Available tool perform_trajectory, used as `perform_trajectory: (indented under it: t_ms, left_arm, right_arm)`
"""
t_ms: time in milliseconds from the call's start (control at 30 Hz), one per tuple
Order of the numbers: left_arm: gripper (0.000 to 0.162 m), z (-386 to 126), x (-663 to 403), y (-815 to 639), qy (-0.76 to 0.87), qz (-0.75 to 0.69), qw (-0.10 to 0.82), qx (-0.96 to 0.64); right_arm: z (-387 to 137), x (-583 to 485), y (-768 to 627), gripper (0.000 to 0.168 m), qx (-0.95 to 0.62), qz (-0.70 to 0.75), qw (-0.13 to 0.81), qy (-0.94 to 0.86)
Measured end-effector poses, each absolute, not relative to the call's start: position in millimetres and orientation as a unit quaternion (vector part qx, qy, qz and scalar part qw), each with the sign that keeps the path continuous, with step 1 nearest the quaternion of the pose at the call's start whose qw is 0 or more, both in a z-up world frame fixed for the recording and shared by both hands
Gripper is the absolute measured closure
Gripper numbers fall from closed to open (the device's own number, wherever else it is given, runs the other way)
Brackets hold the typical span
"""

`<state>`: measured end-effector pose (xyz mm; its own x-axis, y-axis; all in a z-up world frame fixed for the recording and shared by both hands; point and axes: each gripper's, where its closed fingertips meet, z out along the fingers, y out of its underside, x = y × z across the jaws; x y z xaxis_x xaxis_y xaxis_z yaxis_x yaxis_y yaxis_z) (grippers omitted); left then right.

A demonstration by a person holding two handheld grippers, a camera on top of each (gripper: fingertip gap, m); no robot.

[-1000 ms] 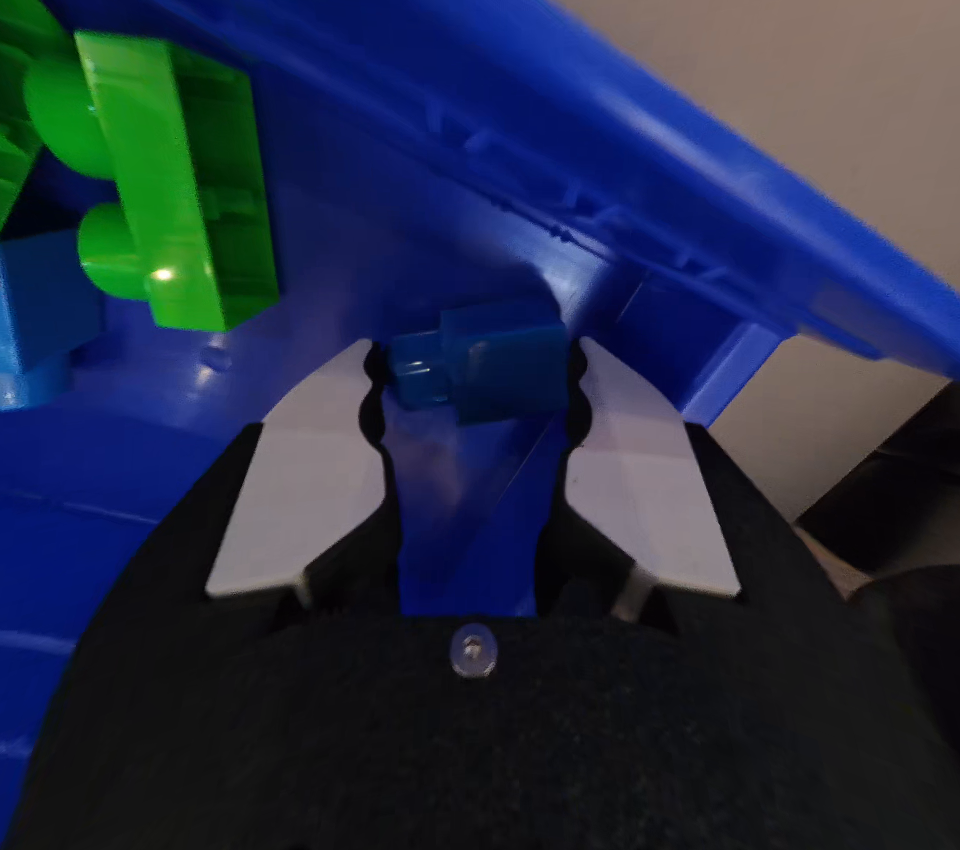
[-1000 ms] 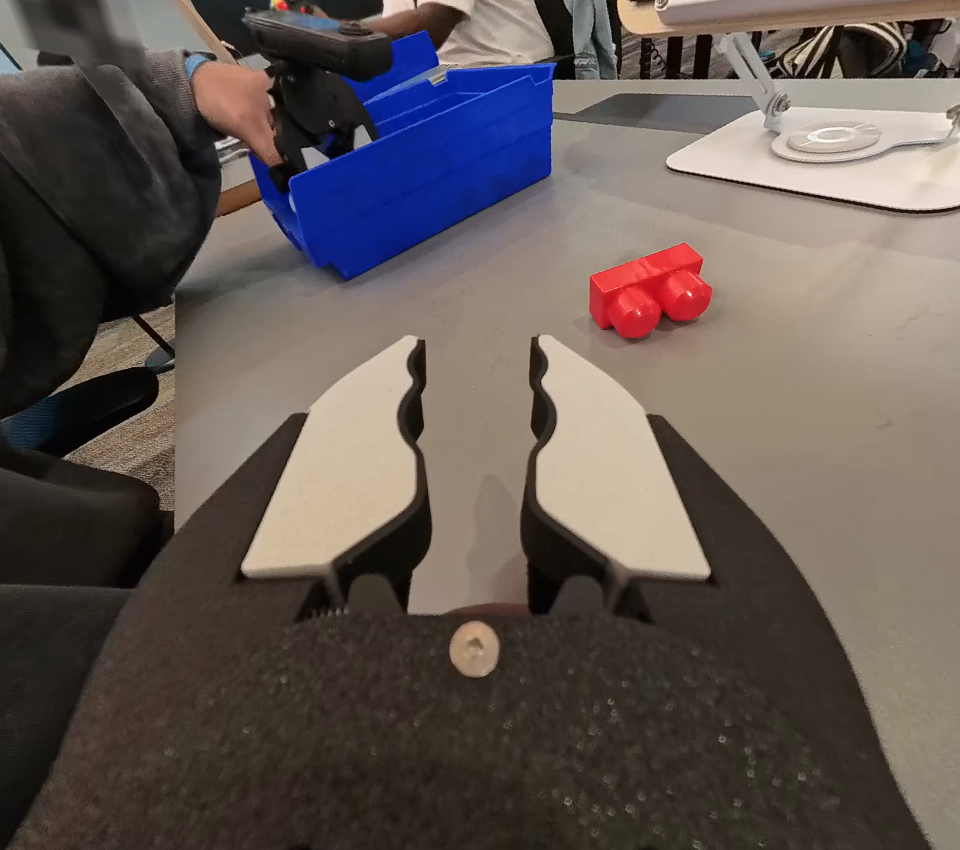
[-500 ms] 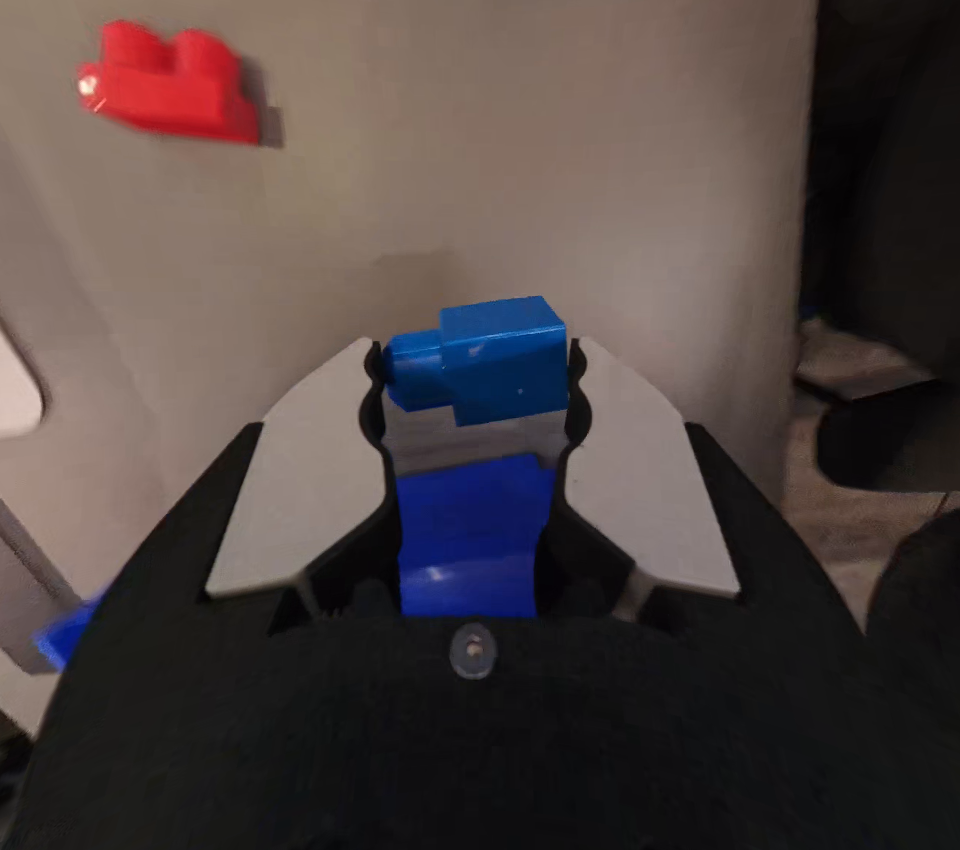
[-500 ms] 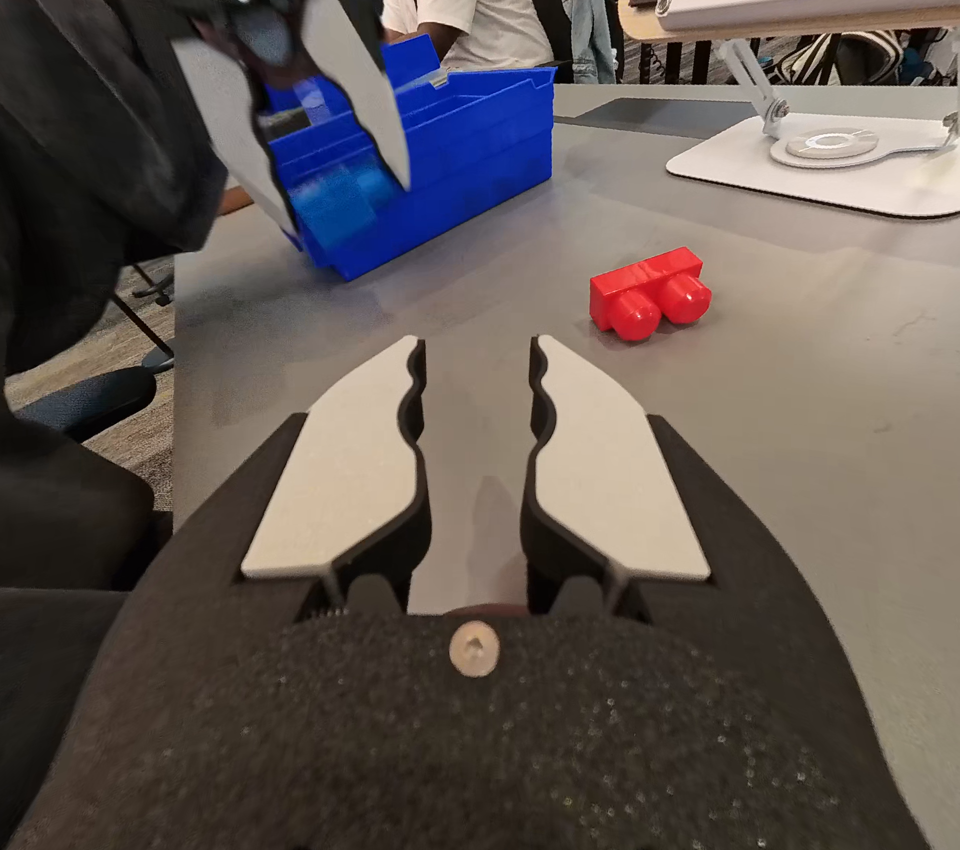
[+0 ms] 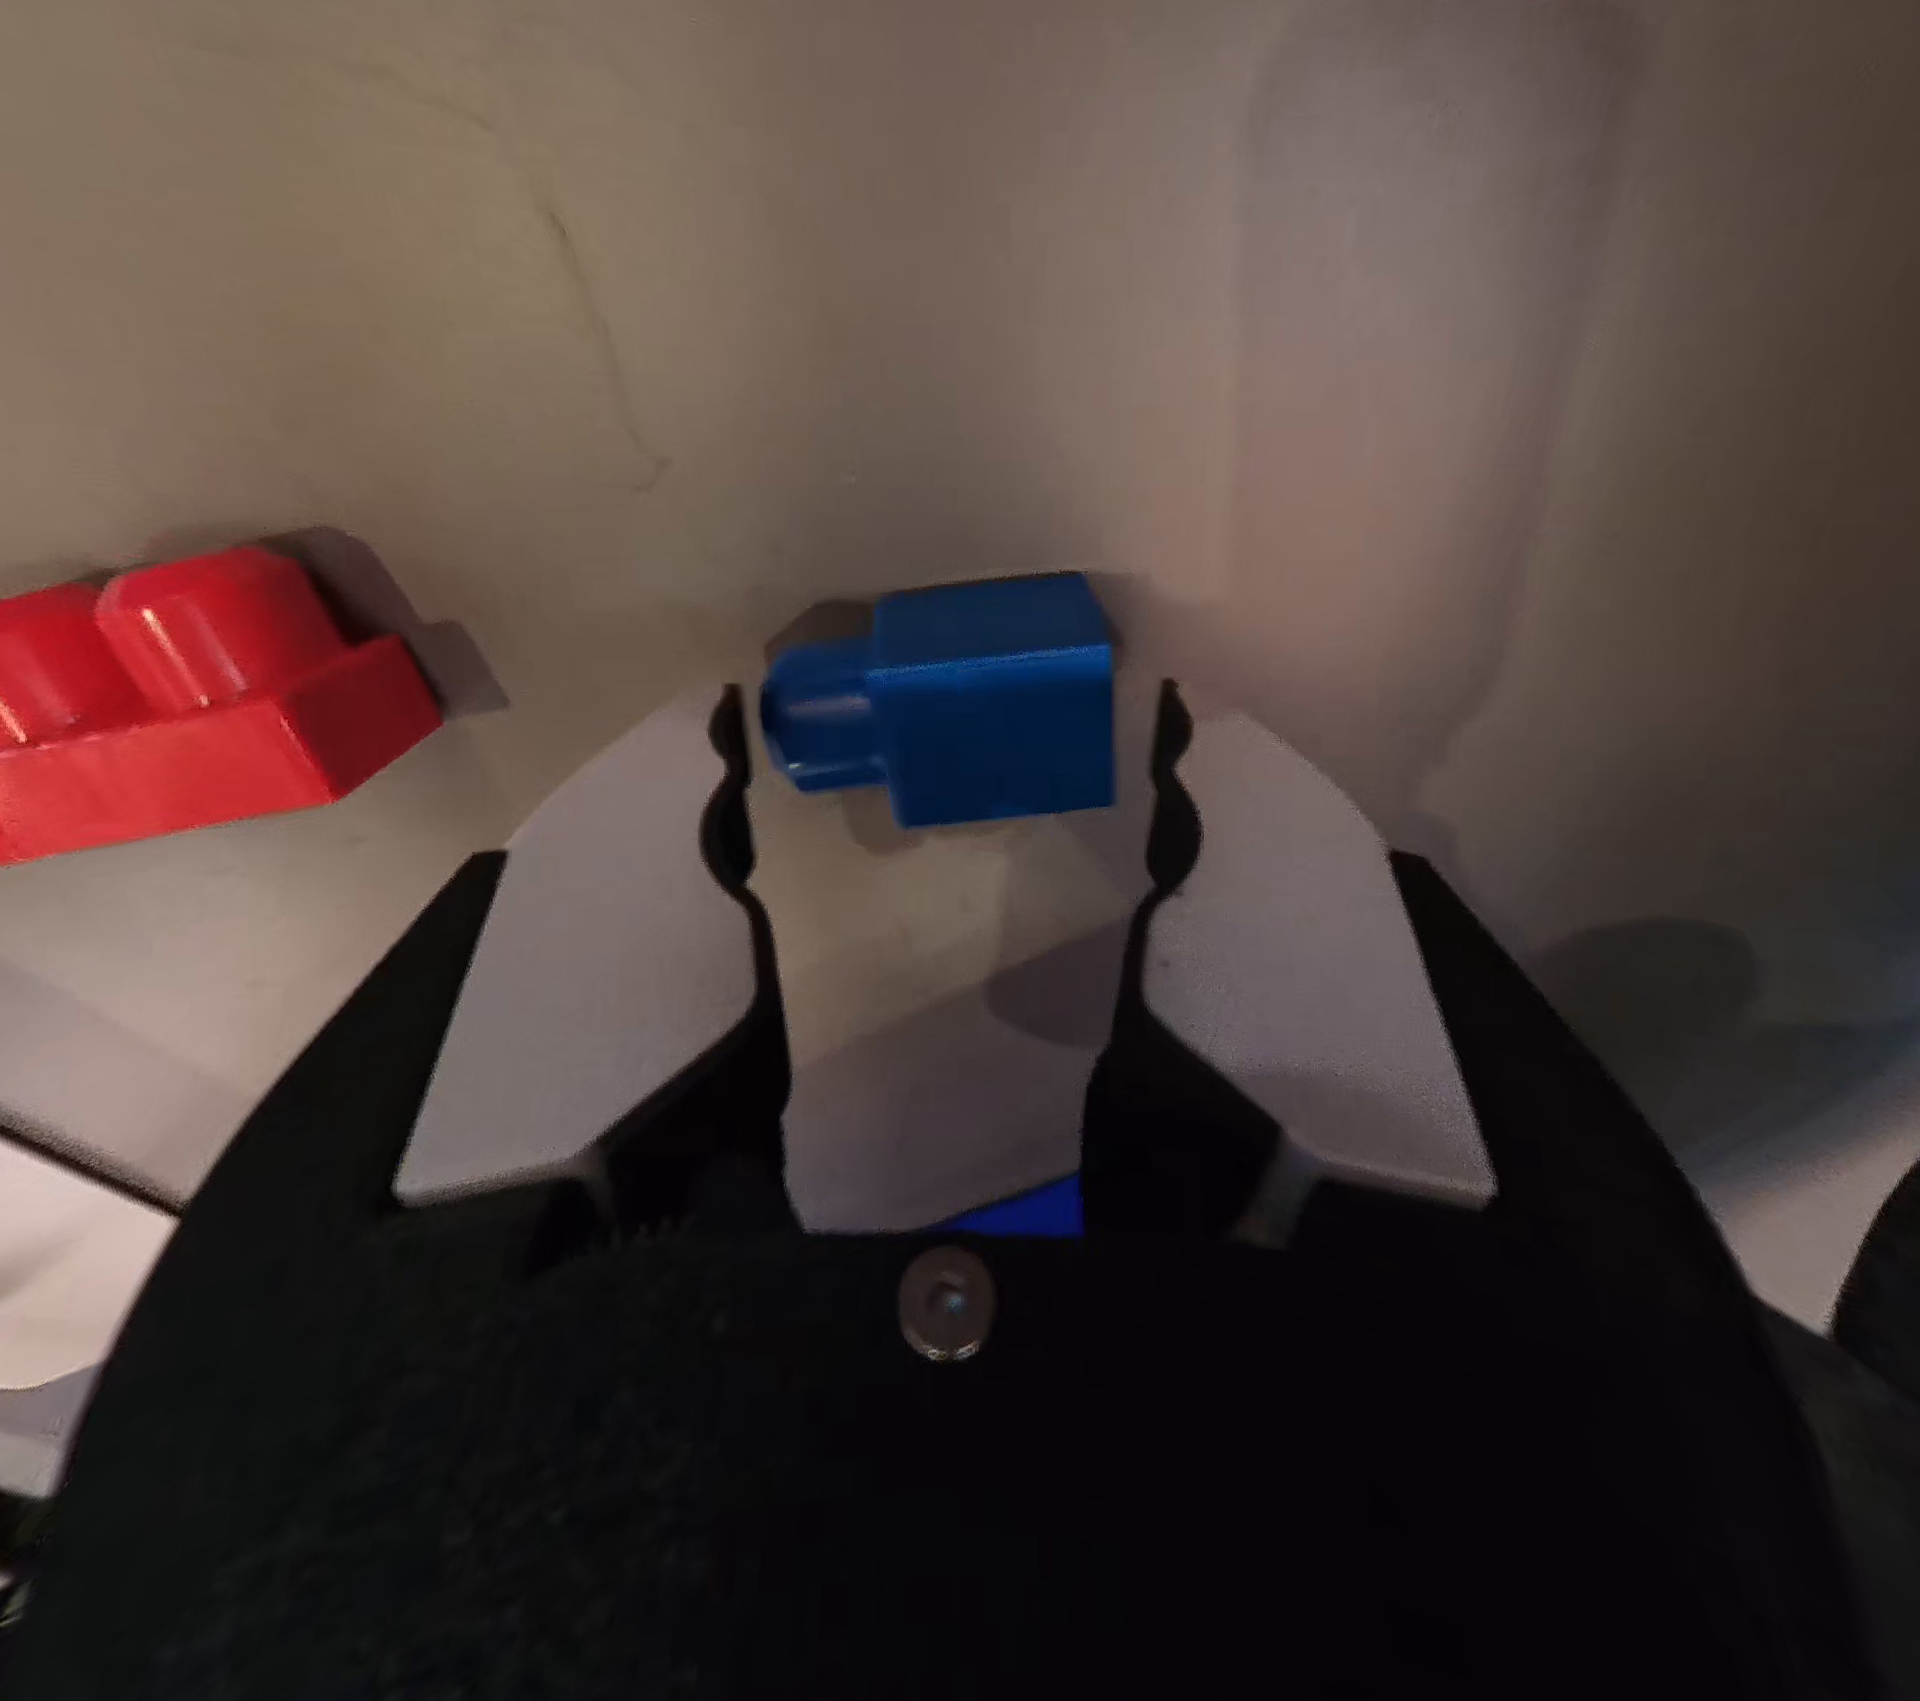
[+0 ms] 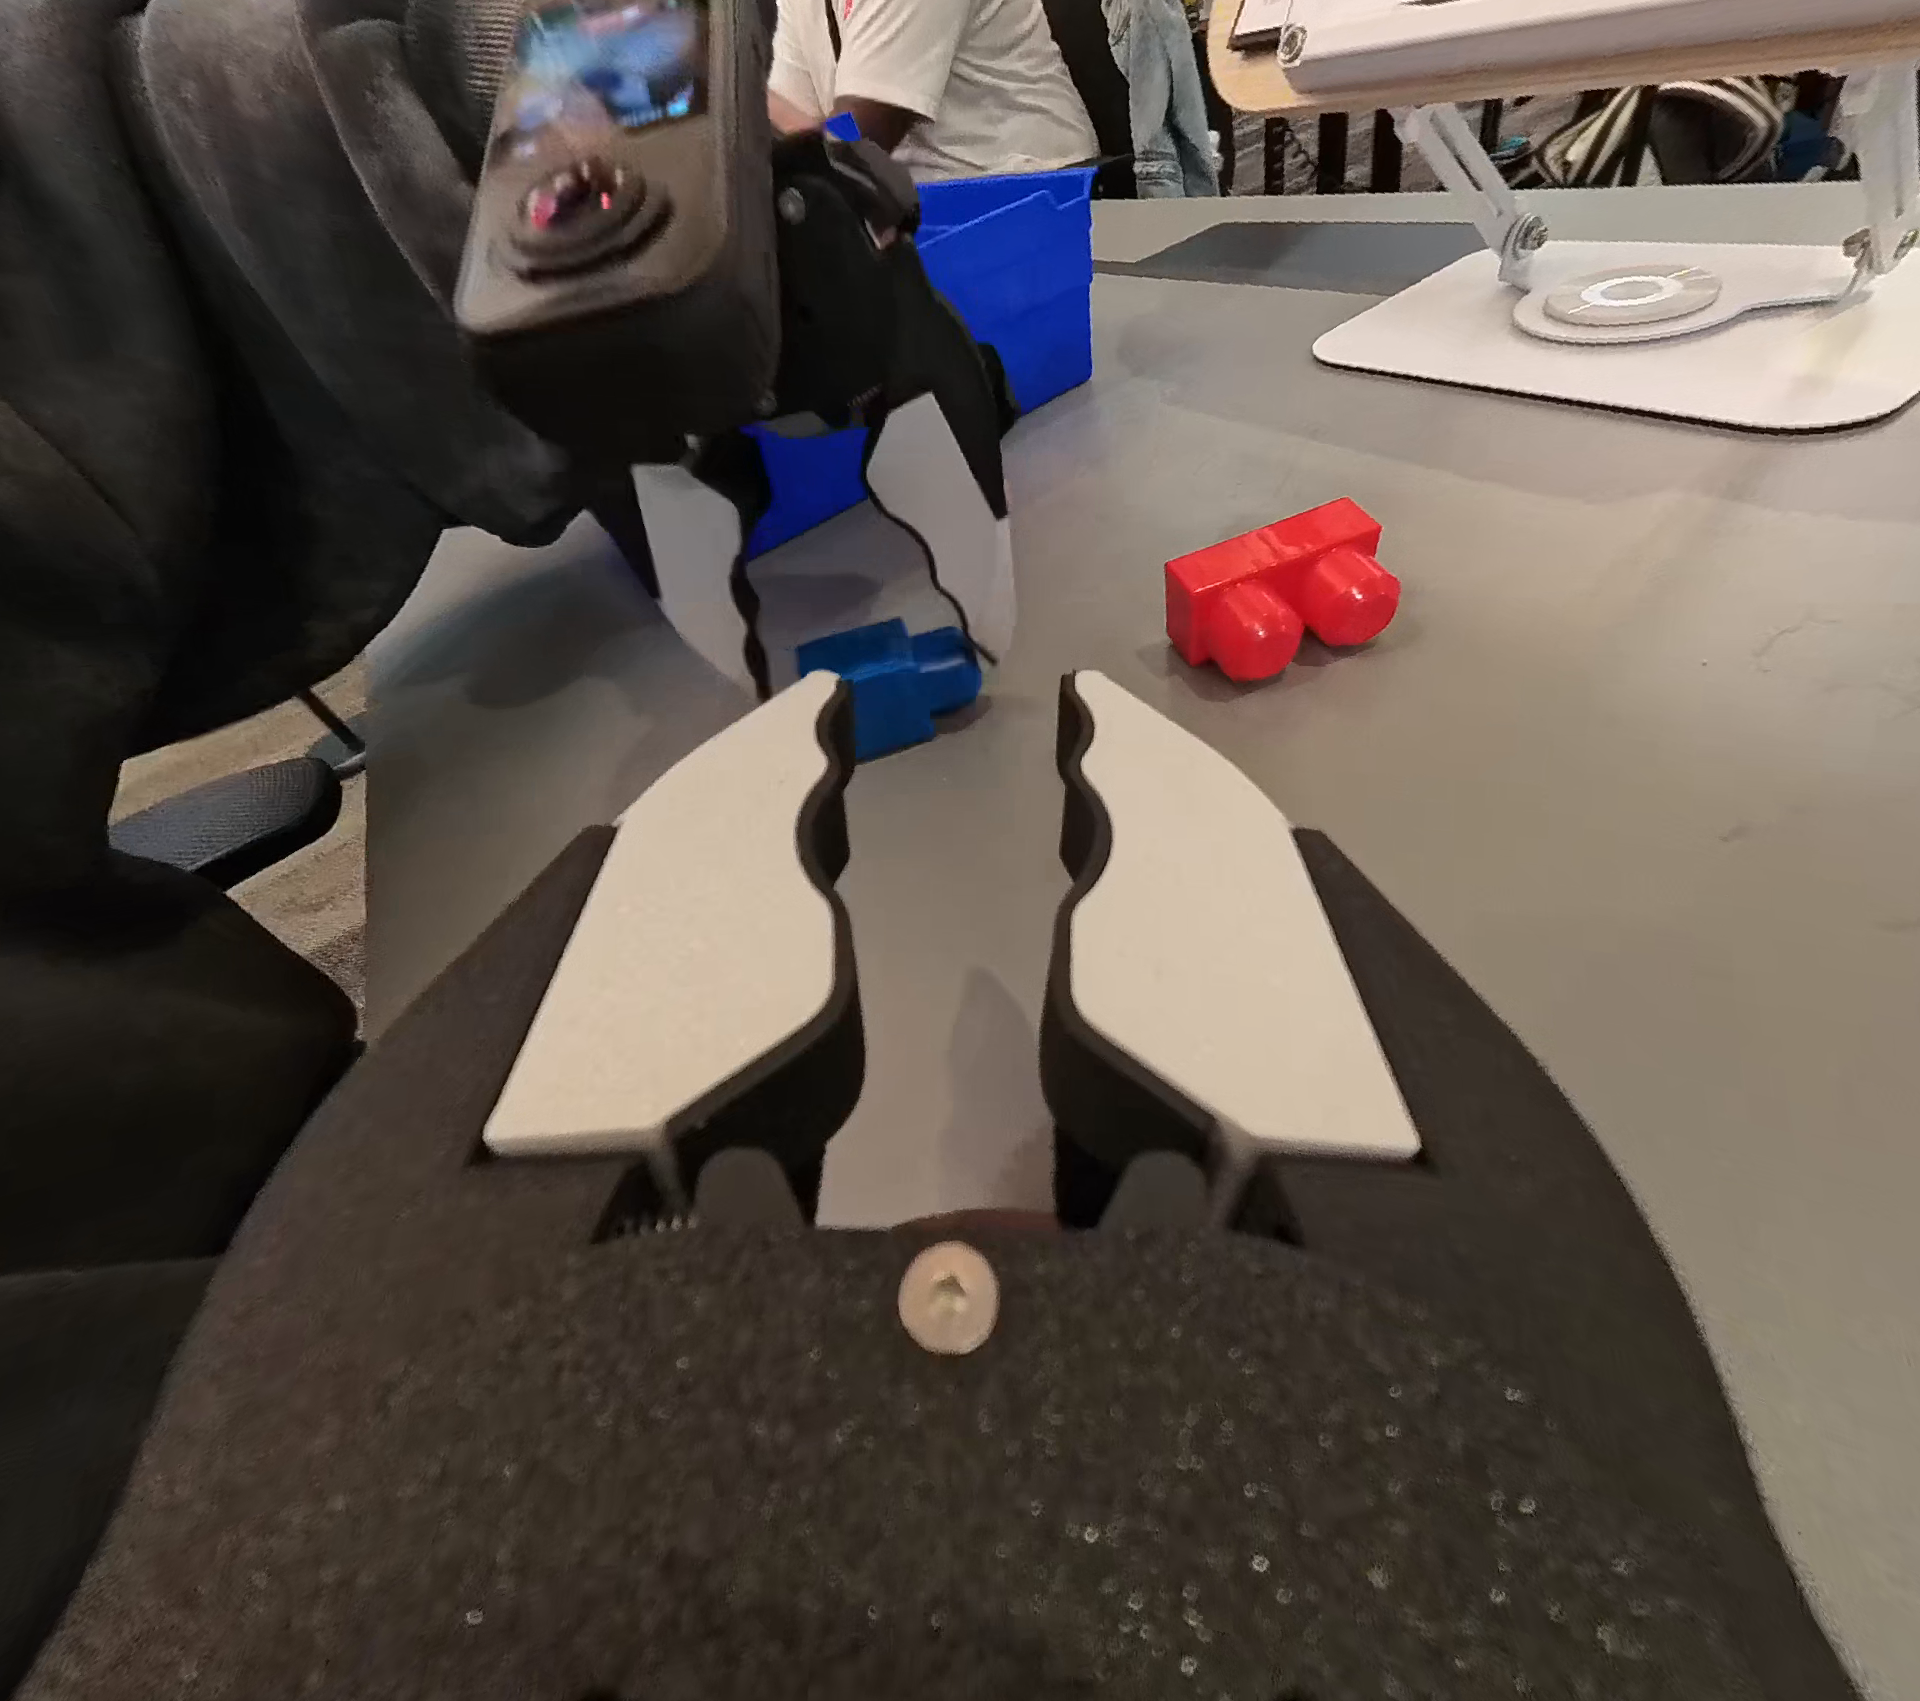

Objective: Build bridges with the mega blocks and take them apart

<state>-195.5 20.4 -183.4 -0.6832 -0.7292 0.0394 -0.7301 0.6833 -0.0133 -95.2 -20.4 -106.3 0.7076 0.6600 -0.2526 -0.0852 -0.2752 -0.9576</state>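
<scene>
Blue one-stud block lying on the grey counter between the parted fingers of the left tool

Nearest, the right tool [image 6: 951,695] hovers empty, its jaws a modest gap apart. Just beyond, at 11 o'clock, the small blue plastic one-stud block [image 5: 961,701] lies on its side on the matte grey counter [image 6: 1558,768]; the left tool [image 5: 948,701] straddles it, spread wider than the block, gripping nothing. The red plastic two-stud block [image 6: 1280,586] lies at 1 o'clock, the blue plastic bin [image 6: 1013,280] farther back.
</scene>
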Motion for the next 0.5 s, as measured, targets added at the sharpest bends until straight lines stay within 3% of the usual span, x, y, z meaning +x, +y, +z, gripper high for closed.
perform_trajectory:
  t_ms: [100, 333, 400, 500]
  left_arm:
    - [0.073, -159.6, -198.4, 26.4, -0.893, 0.024, -0.027, 0.449]
    - [0.079, -48.0, -286.7, 67.6, -0.747, 0.077, -0.231, 0.619]
    - [0.080, -37.8, -339.4, 104.8, -0.698, 0.018, -0.269, 0.663]
    - [0.084, -49.7, -407.5, 155.7, -0.671, -0.080, -0.257, 0.691]
  right_arm:
    - [-106.0, -94.1, -20.0, 0.131, -0.728, 0.334, 0.567, -0.193]
    - [-108.0, -94.5, -18.6, 0.131, -0.732, 0.339, 0.559, -0.190]
    - [-108.4, -94.2, -18.0, 0.131, -0.733, 0.340, 0.558, -0.188]
    - [-109.8, -94.6, -16.6, 0.132, -0.737, 0.345, 0.552, -0.185]
